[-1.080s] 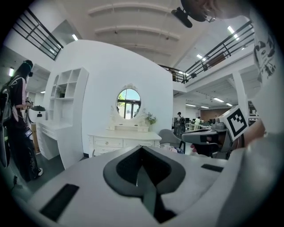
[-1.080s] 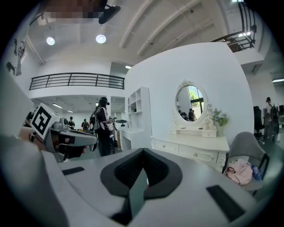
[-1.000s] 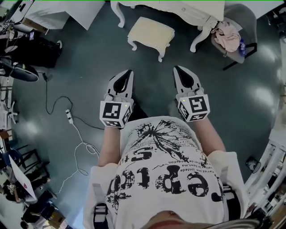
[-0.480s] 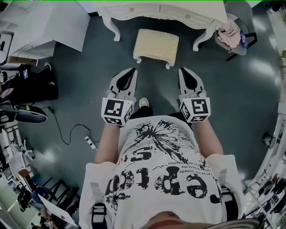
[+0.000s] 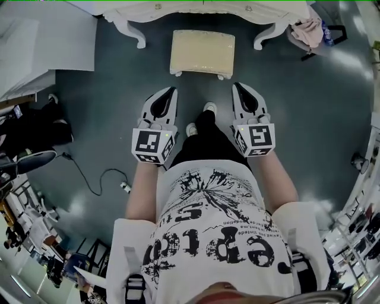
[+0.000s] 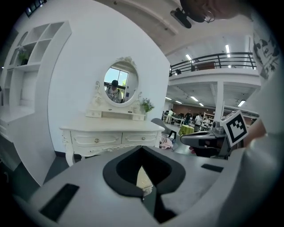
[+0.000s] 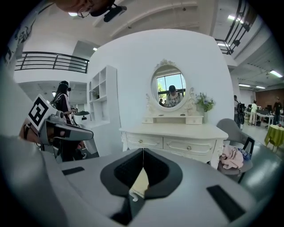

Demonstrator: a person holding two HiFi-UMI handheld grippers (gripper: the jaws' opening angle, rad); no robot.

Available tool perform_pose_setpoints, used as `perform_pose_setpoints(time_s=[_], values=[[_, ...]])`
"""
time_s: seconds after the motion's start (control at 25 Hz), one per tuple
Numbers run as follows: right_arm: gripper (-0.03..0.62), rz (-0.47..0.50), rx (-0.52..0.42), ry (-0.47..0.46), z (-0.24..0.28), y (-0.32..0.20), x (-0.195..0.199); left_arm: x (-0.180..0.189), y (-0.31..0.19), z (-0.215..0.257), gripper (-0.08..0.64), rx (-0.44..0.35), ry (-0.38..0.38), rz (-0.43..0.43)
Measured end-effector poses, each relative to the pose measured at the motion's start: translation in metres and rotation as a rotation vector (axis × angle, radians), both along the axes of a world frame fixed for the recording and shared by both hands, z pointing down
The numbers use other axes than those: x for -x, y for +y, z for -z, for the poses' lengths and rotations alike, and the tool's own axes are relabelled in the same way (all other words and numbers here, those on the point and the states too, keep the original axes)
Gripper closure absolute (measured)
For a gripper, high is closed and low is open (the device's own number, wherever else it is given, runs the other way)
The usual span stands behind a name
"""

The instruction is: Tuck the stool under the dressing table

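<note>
The cream padded stool [image 5: 202, 52] stands on the dark floor just in front of the white dressing table [image 5: 202, 8], outside its leg space. Both grippers are held side by side, short of the stool and touching nothing. My left gripper [image 5: 172, 91] is shut and points at the stool's left half. My right gripper [image 5: 237, 86] is shut too, aimed at its right half. In the left gripper view the stool [image 6: 143, 179] shows through the gap behind the shut jaws, below the dressing table [image 6: 113, 135]. The right gripper view shows the stool [image 7: 141, 181] and the table [image 7: 175, 135] likewise.
A grey chair with pink clothes [image 5: 309, 29] stands right of the table. White panels [image 5: 35, 47] and dark bags [image 5: 29, 130] lie at the left. A cable with a power strip [image 5: 101, 178] runs on the floor. The person's shoes [image 5: 208, 108] are between the grippers.
The person has walked toward the table, so stool and table now sit square ahead and closer to both grippers. Both grippers stay shut and level.
</note>
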State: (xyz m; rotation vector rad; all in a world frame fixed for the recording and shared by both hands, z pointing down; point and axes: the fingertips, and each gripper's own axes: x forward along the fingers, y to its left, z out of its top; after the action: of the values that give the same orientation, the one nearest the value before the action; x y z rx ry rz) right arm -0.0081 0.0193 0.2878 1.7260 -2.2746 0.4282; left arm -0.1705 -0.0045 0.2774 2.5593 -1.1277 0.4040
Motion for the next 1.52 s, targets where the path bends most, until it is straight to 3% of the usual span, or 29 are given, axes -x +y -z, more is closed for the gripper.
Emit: perform_pose_setpoints(time_s=[0.44,0.72,0.92,1.28,1.52], values=[[0.574,-0.005,0.178,-0.035,-0.169,-0.090,-0.019,-0.030,-0.092,-0.160,0.540,0.124,-0.035,-0.001],[0.575,-0.089,0.367,-0.064,-0.314,-0.089,-0.029,-0.039,-0.101,-0.308,0.540,0.270,-0.113,-0.043],[0.575,-0.143,0.456,-0.041,-0.388,-0.082,-0.026,-0.032,-0.098,-0.381,0.540,0.341,-0.141,-0.084],[0.574,-0.222,0.510,-0.027,-0.460,-0.084,-0.031,-0.032,-0.109,-0.462,0.540,0.411,-0.148,-0.071],[0.575,-0.244,0.470,0.000,-0.468,-0.087,-0.032,-0.034,-0.113,-0.473,0.540,0.419,-0.095,-0.077]])
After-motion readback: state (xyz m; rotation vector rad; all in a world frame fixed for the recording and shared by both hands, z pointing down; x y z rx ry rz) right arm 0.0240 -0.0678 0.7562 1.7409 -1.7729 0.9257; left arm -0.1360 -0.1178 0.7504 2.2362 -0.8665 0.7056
